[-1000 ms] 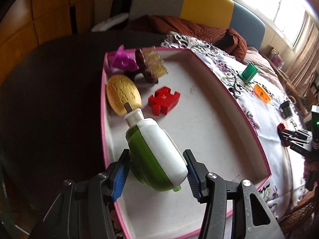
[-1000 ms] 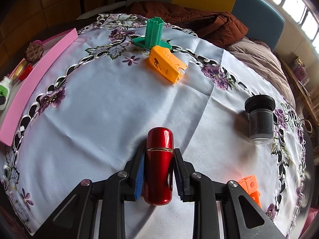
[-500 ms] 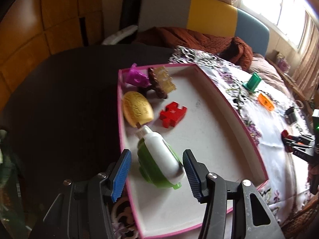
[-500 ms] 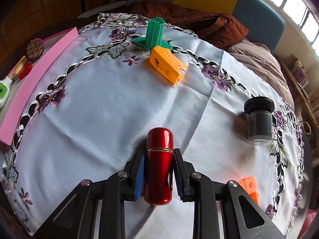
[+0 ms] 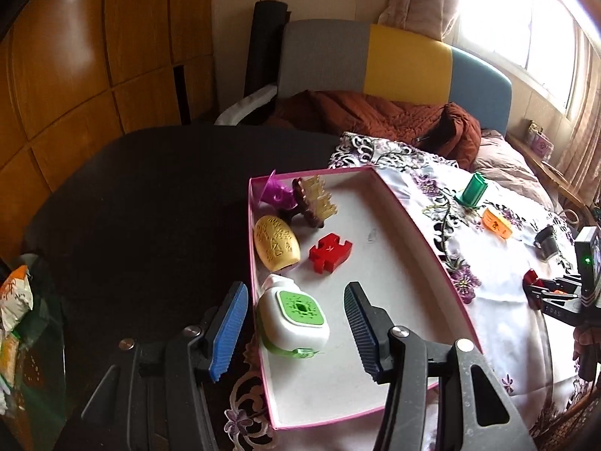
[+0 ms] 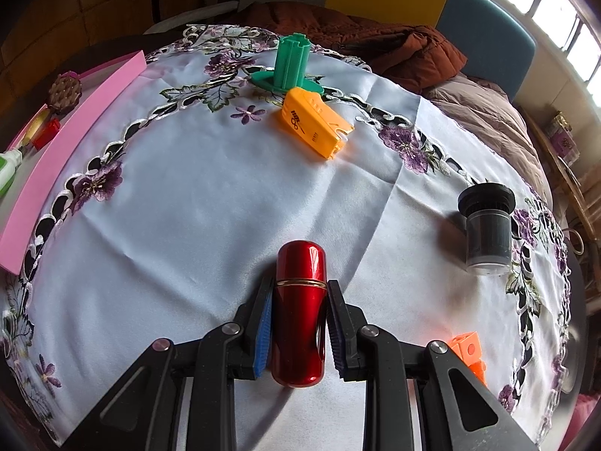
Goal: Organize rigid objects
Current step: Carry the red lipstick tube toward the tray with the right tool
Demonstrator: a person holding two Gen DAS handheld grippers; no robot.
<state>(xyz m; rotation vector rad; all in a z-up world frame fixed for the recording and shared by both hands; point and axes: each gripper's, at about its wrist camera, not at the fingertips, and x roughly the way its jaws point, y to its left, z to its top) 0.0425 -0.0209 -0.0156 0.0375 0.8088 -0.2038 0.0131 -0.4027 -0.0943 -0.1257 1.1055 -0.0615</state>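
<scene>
Lying inside the pink-rimmed tray [image 5: 428, 240] are five things: one green-and-white bottle [image 5: 293, 317], one yellow oval piece [image 5: 277, 242], one red puzzle piece [image 5: 330, 252], one brown comb-like piece [image 5: 313, 201] and one purple piece [image 5: 276, 193]. Out on the embroidered tablecloth [image 6: 195, 203], ahead of the right gripper [image 6: 299, 315], sit one orange case [image 6: 315, 127], one green stand [image 6: 291, 64] beyond it, one black-capped jar [image 6: 487, 225] to the right and one orange cube [image 6: 467, 349] close at the right.

The left gripper [image 5: 296, 332] is spread wide, its blue pads [image 5: 229, 332] clear of the bottle, which lies between and just ahead of them by the tray's near left wall. The right gripper is clamped on one red metal cylinder [image 6: 299, 312], pads pressed to both its sides, low over the cloth.

A second ago the bottle sat between the left pads on its side; now the left gripper has drawn back and up, and the bottle rests label-up. The right grasp is unchanged.
</scene>
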